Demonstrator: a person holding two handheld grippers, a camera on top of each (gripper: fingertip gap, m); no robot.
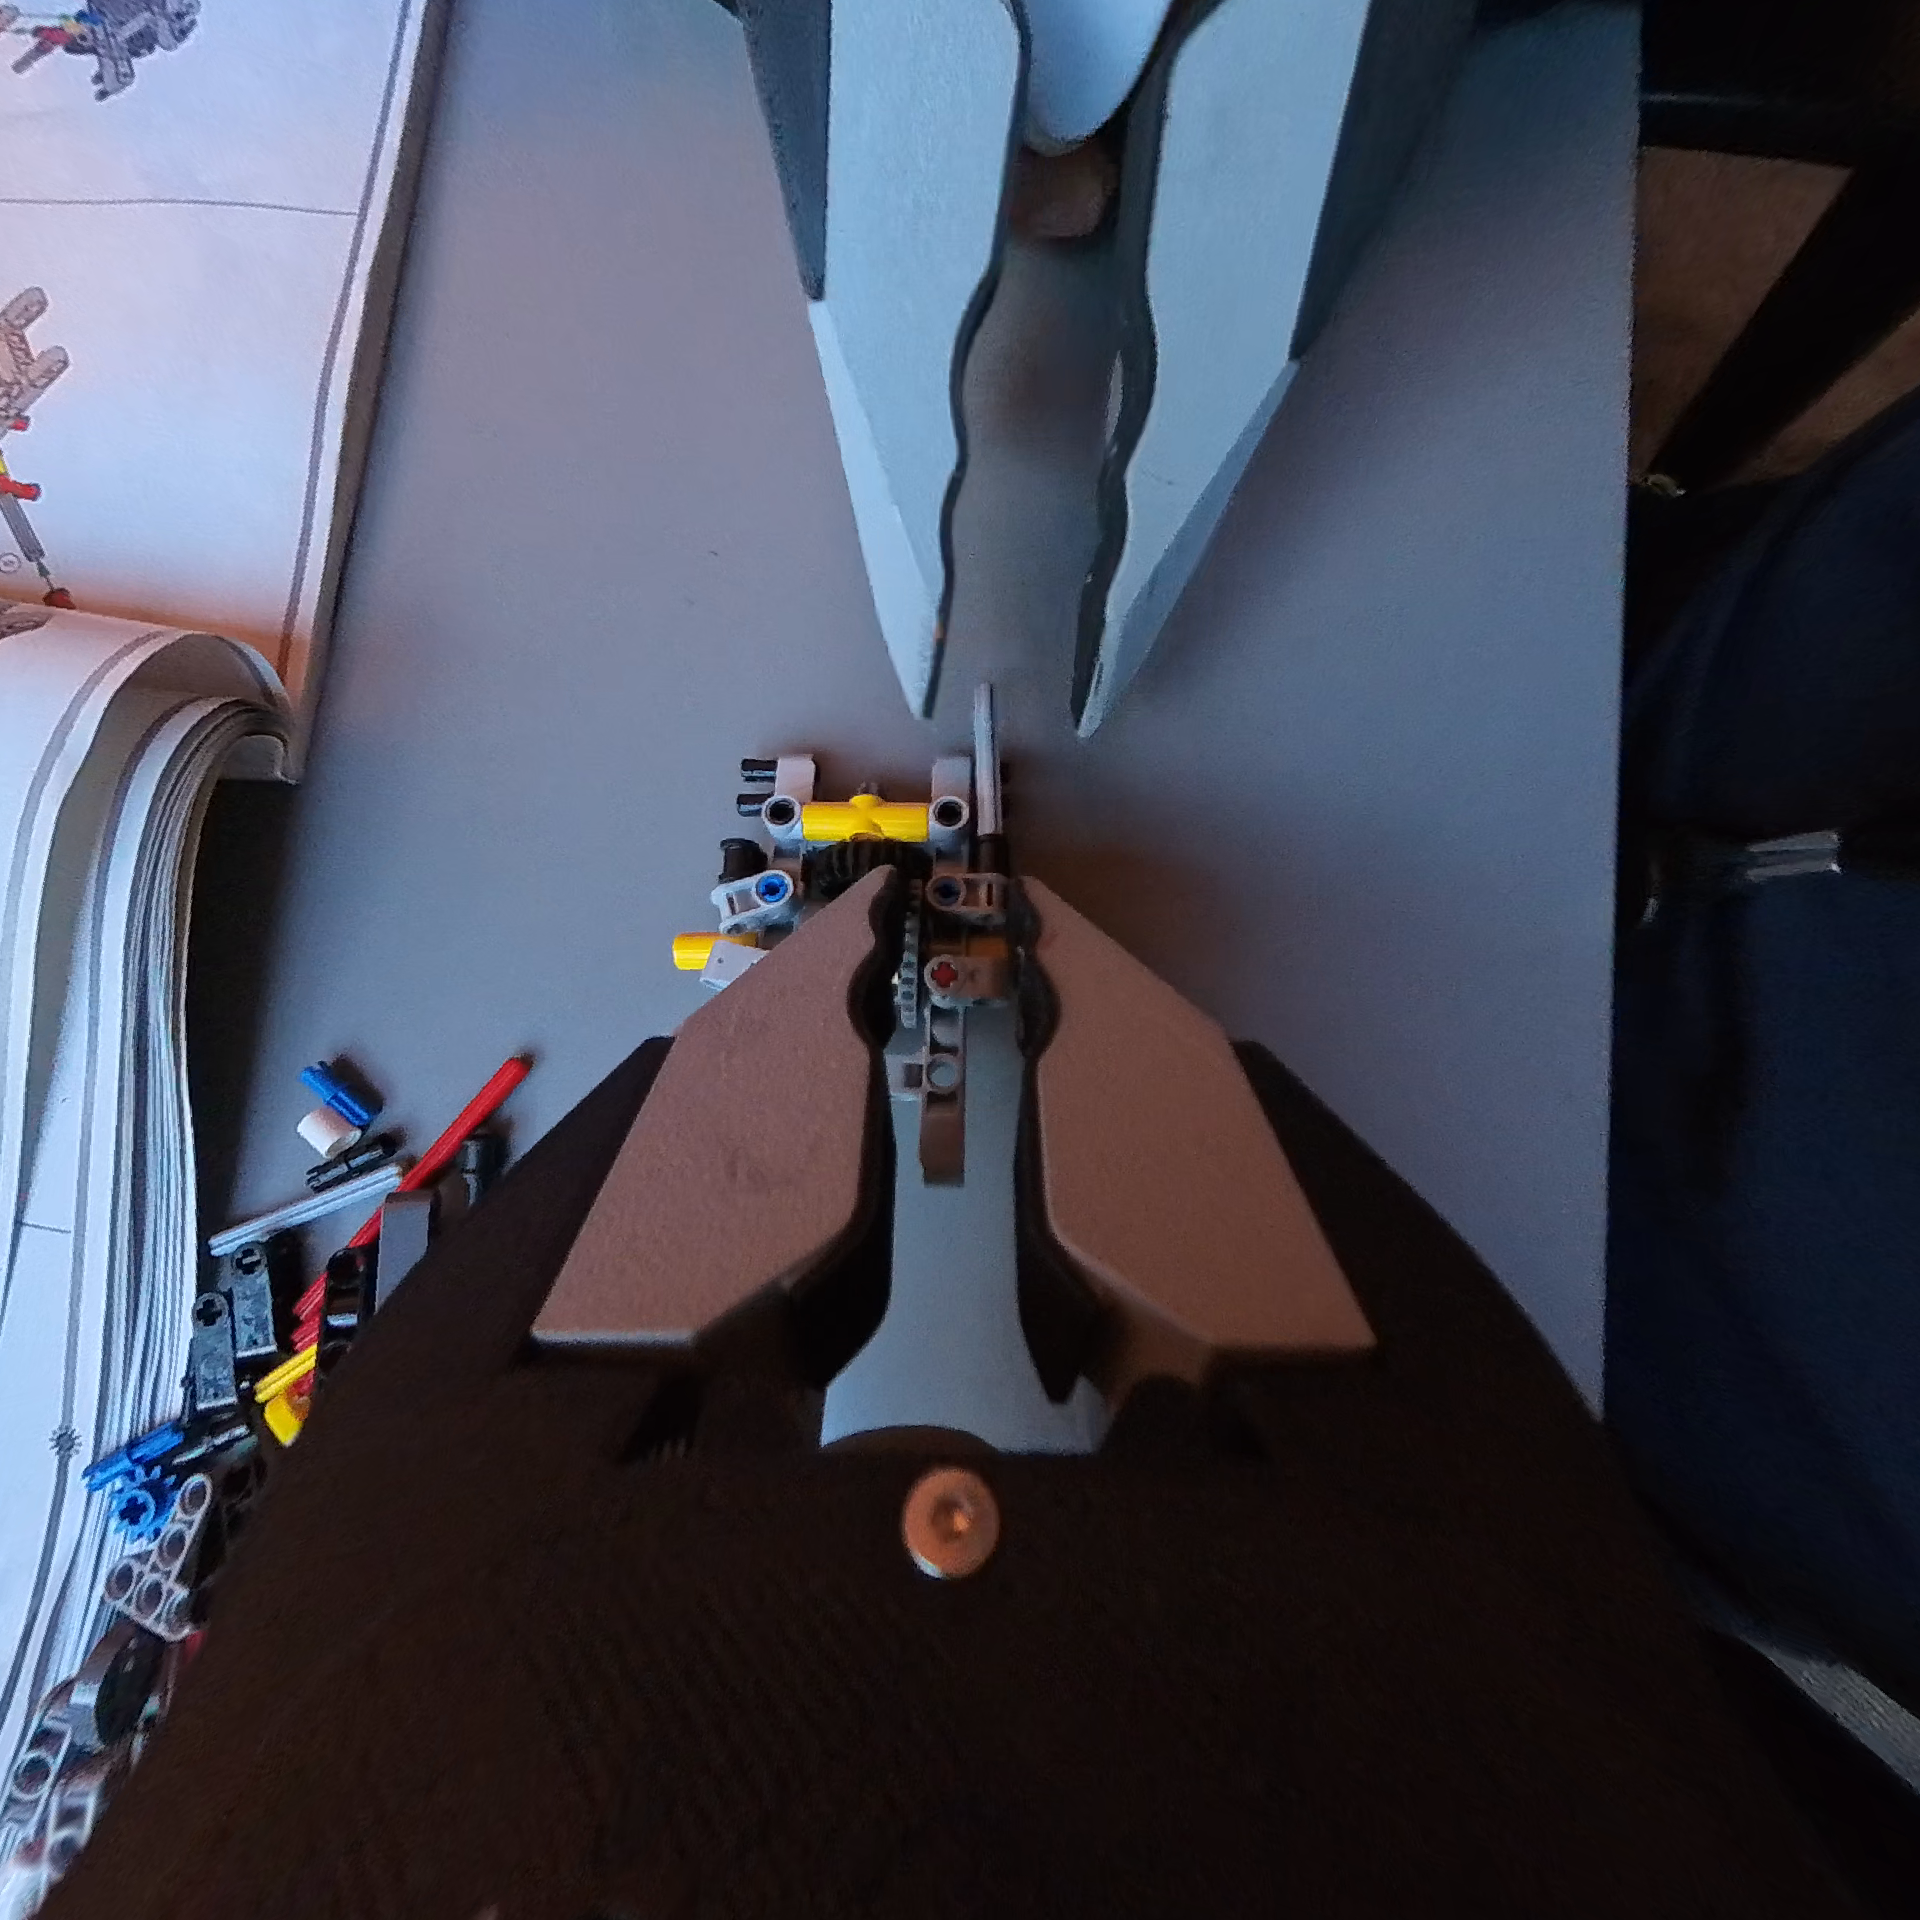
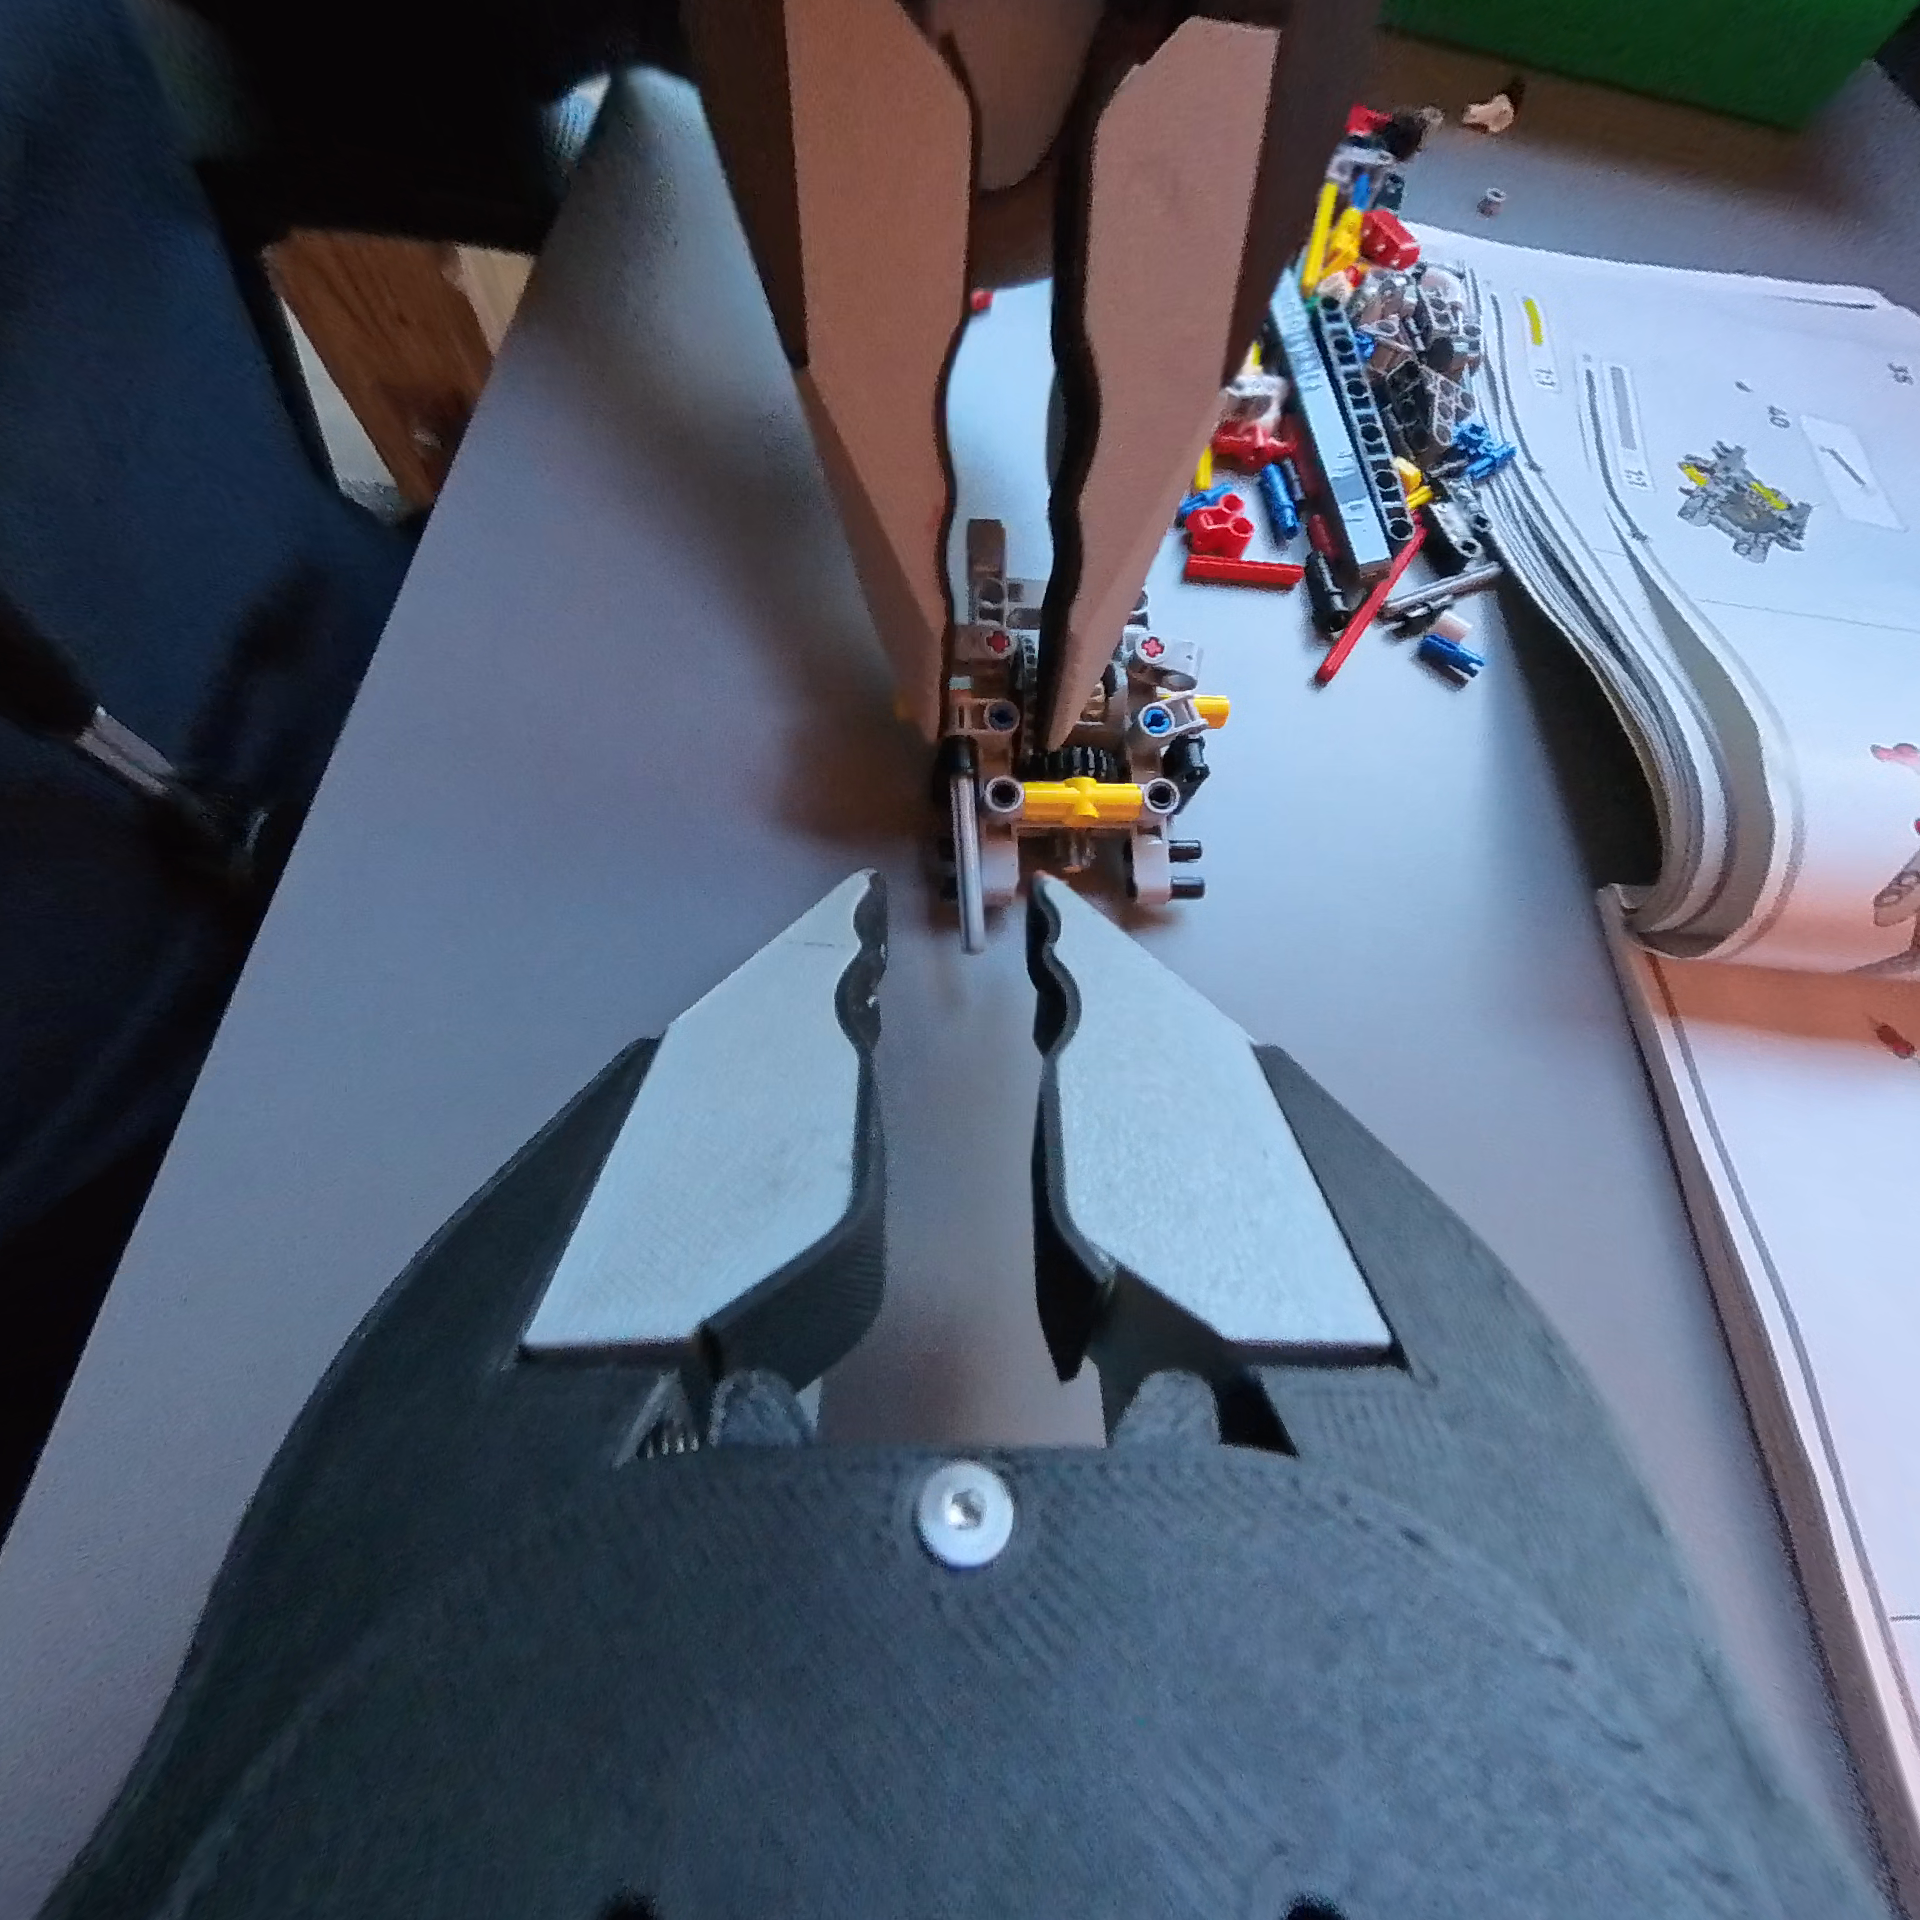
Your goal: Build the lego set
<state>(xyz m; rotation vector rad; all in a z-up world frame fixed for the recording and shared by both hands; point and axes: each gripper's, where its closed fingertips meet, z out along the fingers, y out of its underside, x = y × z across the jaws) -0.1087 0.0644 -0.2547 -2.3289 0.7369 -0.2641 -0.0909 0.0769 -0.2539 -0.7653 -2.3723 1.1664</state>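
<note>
A small grey building-brick assembly (image 1: 940, 935) with a yellow connector (image 1: 865, 821), black gears and blue and red pins sits on the grey table (image 1: 540, 623). My left gripper (image 1: 958, 883), with tan fingers, is shut on the assembly's middle, its pads pressing on both sides. A thin grey axle (image 1: 985, 758) sticks out of the assembly towards my right gripper (image 1: 1005, 719). In the right wrist view my right gripper (image 2: 956, 888) is open. The axle's (image 2: 968, 862) free end lies between its fingertips and neither pad touches it. The left gripper (image 2: 987, 732) comes in from the far side of the assembly (image 2: 1081, 800).
An open instruction booklet (image 1: 104, 935) lies left of the assembly, also in the right wrist view (image 2: 1714, 623). A pile of loose bricks, axles and pins (image 1: 270, 1278) lies beside it (image 2: 1361, 416). The table's edge (image 1: 1616, 935) runs close on the other side, with a dark chair beyond. Less than 4 cm separates the two grippers' tips.
</note>
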